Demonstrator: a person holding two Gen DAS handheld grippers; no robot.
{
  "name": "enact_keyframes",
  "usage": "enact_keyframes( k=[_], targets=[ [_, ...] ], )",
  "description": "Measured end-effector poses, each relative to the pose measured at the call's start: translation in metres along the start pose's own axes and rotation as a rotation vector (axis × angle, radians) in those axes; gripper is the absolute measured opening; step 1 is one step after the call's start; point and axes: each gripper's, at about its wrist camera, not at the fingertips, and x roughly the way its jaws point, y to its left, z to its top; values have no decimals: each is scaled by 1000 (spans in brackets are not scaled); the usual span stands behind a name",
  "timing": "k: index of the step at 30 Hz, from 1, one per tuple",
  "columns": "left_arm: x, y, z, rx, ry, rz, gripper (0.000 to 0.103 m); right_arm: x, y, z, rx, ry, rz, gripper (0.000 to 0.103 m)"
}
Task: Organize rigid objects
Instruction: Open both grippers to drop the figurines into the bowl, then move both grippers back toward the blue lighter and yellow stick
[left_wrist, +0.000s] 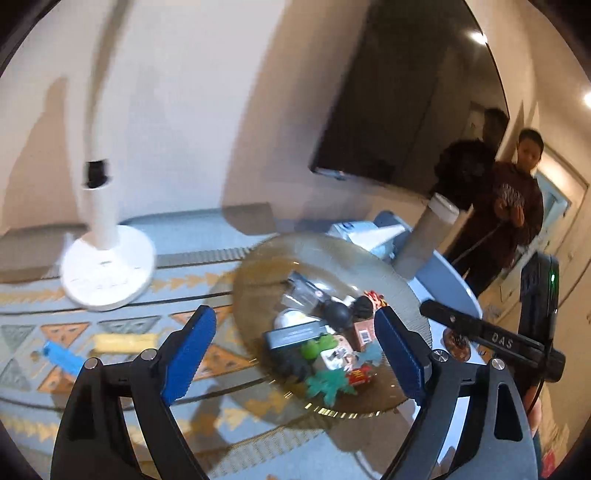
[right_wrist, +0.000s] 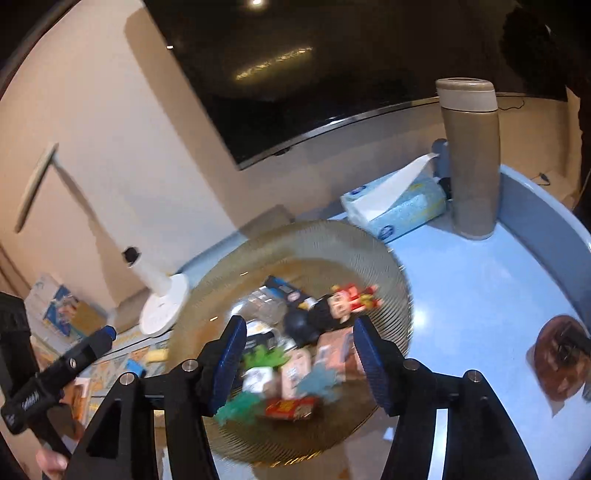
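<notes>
Patterned carpet lies off the bench's left edge, with a white lamp base (left_wrist: 107, 267), a yellow block (left_wrist: 123, 342) and a blue piece (left_wrist: 62, 356) down on it; leave those for later unless your sorting covers the floor. Your left tongs (left_wrist: 293, 354) are released, their blue pads standing wide with nothing pressed between them, hanging above the amber glass plate (left_wrist: 258, 266) that sits at the left part of the pale blue bench (right_wrist: 472, 295). The plate holds the rigid things in a heap: a dark flat box (left_wrist: 295, 334), green toy pieces (left_wrist: 317, 345), a doll in red (right_wrist: 347, 306) and a small red packet (right_wrist: 291, 406), all blurred and overlapping. Your right tongs (right_wrist: 301, 365) are likewise released and empty, above the same heap. Choose one item at the pile's rim, probably the red packet, rather than digging into the middle. Come down slowly, straddle it squarely, and keep the other tongs off so the two do not collide. Further right, a tissue pack (right_wrist: 395, 206) and a tan flask (right_wrist: 472, 158) stand near the far edge; steer clear of the flask, which would likely tip.
</notes>
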Motion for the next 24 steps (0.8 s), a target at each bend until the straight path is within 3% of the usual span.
enact_keyframes(
  k=[7,10,14,16,18,21,24],
  targets=[
    [-69,38,-19,-26,-62,53,88,-15,66,-29,-116,26,72,62],
    [-98,63,-38,-42,-93,113,98,-11,101,-52,-193,54,107,62],
    [-112,98,-64,-80,-78,164,99,9,139,-88,-277,95,133,62],
    [-112,121,-80,-109,-60,226,99,22,152,-109,-336,89,101,62],
    [-107,140,-93,-121,-42,283,99,42,164,-131,-418,87,16,62],
    [-92,164,-114,-90,-7,381,99,63,166,-150,-459,113,-31,62],
    [-84,172,-129,-66,19,421,99,78,162,-159,-472,144,-84,62]
  ],
)
